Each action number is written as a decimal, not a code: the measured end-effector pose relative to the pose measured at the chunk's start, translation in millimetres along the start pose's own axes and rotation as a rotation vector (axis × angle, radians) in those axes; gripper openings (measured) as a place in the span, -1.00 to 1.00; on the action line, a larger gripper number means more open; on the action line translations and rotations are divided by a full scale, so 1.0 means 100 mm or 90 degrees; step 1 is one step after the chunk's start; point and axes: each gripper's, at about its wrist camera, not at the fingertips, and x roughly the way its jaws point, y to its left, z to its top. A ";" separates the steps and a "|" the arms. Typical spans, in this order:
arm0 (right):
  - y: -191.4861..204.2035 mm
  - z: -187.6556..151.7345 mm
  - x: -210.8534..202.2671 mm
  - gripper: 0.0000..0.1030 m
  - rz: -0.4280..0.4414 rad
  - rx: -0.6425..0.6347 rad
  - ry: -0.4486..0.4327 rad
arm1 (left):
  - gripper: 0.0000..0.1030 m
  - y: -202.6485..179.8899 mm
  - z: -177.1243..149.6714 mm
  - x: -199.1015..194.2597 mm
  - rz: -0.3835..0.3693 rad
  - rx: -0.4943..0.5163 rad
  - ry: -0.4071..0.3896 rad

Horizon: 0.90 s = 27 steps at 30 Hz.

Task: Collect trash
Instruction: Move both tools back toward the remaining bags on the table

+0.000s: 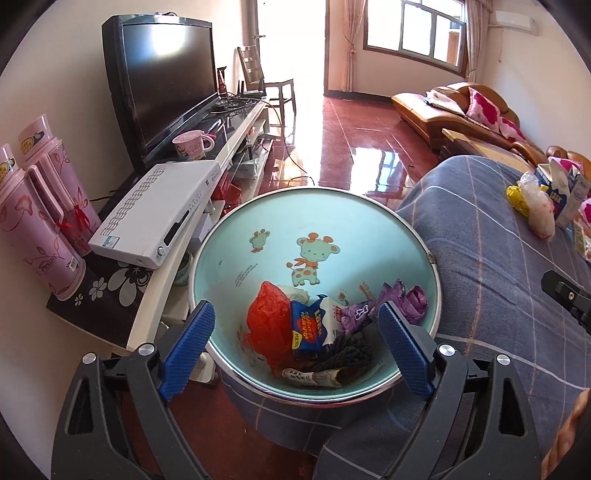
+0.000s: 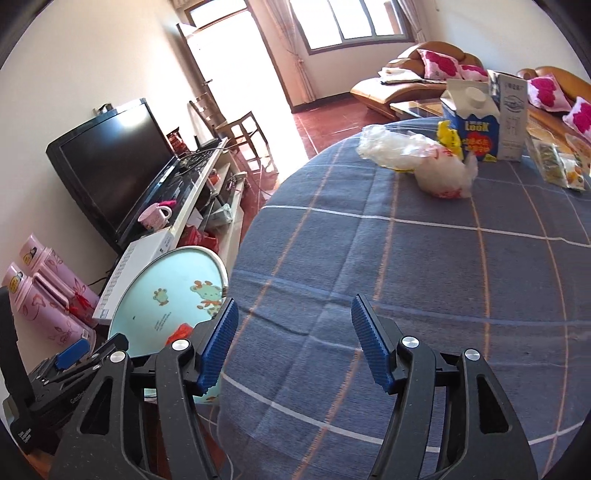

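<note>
Blue-padded left gripper (image 1: 297,343) hangs open and empty over the bin (image 1: 369,206); right gripper (image 2: 291,339), open too, should next reach the plastic bag (image 2: 424,158) on the worktop (image 2: 406,266).

1. Strong daylight floods both views from the open doorway (image 1: 291,44) at twelve o'clock and the window (image 1: 413,29) at one o'clock, both blown out to near white.
2. The polished red floor (image 1: 354,147) carries bright glare streaks and a mirrored window patch.
3. The television screen (image 1: 170,77) at ten o'clock holds a soft white reflection.
4. Fisheye bending curves walls and furniture toward every edge, with black vignette corners.
5. The right wrist view is slightly soft across the checked tablecloth (image 2: 424,266) at three o'clock.
6. Shadows are faint and short.
</note>
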 end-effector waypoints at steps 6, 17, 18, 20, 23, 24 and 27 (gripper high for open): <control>-0.49 -0.01 -0.11 0.36 -0.045 0.063 -0.012 | 0.72 -0.21 -0.05 0.05 -0.031 0.018 0.016; -1.16 0.32 -0.16 0.36 -0.109 0.110 -0.037 | 0.71 -0.67 0.11 0.11 -0.064 0.062 0.011; -1.18 0.37 -0.13 0.36 -0.112 0.106 -0.038 | 0.71 -0.69 0.14 0.12 -0.065 0.063 0.010; -1.20 0.49 -0.05 0.36 -0.125 0.092 -0.039 | 0.71 -0.74 0.20 0.13 -0.064 0.063 0.008; -1.22 0.68 0.16 0.38 -0.133 0.065 -0.029 | 0.71 -0.74 0.27 0.16 -0.063 0.058 0.009; -1.21 0.74 0.24 0.38 -0.134 0.055 -0.023 | 0.71 -0.74 0.29 0.18 -0.060 0.055 0.010; -1.17 0.89 0.43 0.38 -0.144 0.018 -0.011 | 0.71 -0.72 0.34 0.24 -0.052 0.051 0.017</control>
